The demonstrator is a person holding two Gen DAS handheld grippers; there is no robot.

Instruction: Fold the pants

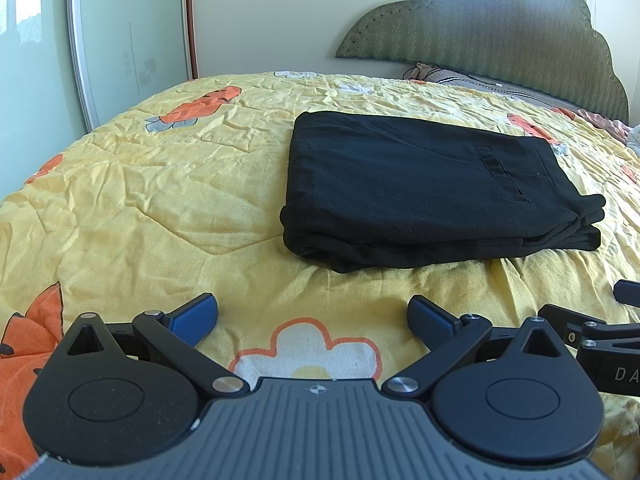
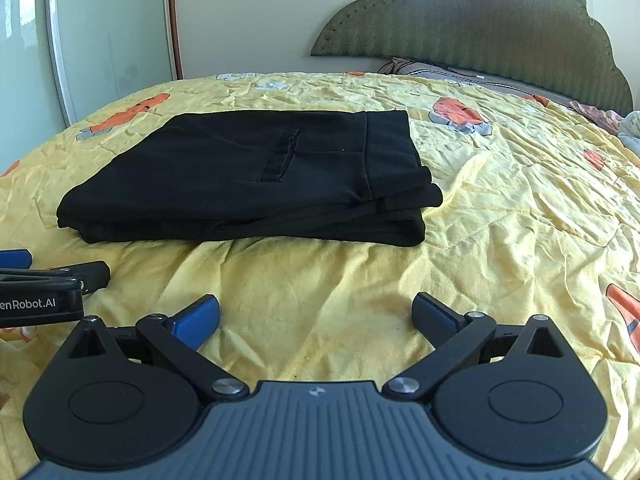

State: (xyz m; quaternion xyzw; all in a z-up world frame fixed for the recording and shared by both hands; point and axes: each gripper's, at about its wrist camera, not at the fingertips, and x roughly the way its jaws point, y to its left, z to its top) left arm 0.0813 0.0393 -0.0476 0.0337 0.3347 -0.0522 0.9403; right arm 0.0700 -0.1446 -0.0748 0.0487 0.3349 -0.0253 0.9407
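Although the black pants (image 1: 432, 184) already lie folded into a compact stack of several layers at centre frame on the bed's yellow quilt (image 1: 160, 184), the cloth is judged soft, light and limp, so the layers would slide apart if only the top one were taken. The left gripper (image 1: 312, 316) and right gripper (image 2: 316, 316) sit low in frame, jaws spread wide and holding nothing, well short of the stack. Any further hold is best taken at the thick near edge (image 2: 248, 232), pinching all layers together, one gripper towards each corner.
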